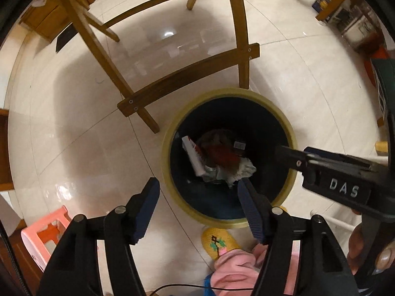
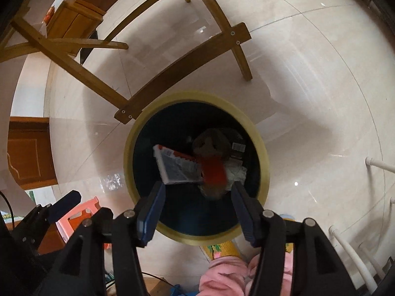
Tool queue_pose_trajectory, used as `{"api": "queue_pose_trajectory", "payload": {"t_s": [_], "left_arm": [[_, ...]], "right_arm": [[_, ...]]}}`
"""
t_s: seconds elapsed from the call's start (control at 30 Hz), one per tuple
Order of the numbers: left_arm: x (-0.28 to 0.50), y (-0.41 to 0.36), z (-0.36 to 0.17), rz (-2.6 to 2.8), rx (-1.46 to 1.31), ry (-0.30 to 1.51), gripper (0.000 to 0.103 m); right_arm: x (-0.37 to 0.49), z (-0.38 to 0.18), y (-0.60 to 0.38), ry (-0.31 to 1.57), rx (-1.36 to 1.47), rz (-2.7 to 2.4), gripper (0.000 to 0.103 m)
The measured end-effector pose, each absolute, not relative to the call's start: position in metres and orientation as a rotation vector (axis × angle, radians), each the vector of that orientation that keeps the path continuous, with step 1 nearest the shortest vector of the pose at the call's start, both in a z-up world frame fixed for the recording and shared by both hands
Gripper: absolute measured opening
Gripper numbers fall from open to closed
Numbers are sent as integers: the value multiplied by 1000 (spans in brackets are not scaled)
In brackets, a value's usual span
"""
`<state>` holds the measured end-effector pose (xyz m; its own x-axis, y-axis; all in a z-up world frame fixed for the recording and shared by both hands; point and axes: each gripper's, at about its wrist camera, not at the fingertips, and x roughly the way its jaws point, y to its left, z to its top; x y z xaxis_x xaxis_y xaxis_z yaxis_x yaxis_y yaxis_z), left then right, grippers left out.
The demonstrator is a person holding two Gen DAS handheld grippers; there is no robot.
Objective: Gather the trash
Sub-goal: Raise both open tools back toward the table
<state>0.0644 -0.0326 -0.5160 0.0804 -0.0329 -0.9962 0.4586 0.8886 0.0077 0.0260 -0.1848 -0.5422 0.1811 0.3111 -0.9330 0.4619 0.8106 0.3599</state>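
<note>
Left gripper point(image 1: 198, 192): fingers point(image 1: 148, 204) wide apart, nothing between them; it points down at the floor beside the bin's near rim.
Right gripper point(image 2: 197, 197): fingers point(image 2: 151, 212) wide apart, holding nothing; it hangs over the bin's near rim.
Slipper point(image 1: 217, 240): yellow, on the floor just at the bin's near side, with a pink trouser leg point(image 1: 237, 268) above it.
Stool point(image 1: 47, 234): pink, on the floor to the near left.
Bin point(image 2: 263, 157): round, yellow rim, dark inside, standing on the pale tiled floor point(image 2: 308, 86).
Trash: all inside the bin. A blurred brown and red thing point(image 2: 212, 162) is seen in the middle; I cannot tell if it has landed. A white and red box point(image 2: 172, 165) lies left of it, crumpled white paper point(image 2: 237, 171) right.
Chair point(image 2: 172, 74): wooden legs, touching the bin's far rim.
</note>
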Motion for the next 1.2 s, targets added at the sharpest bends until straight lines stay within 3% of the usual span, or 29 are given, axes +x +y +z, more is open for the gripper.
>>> {"api": "queue_pose_trajectory", "payload": {"t_s": [0.23,0.6,1.2], "left_arm": [[61,-28,-485,-357,322,1436,64],[50,-13,-384,-304,266,1356,64],[20,16,-169,-182,82,1214,64]], "right_arm": [[27,-514,-176,1412,619,-68,56],[23,-431,-173,1382,583,-36,56],[13,-211,-160,1223,456,140,56]]}}
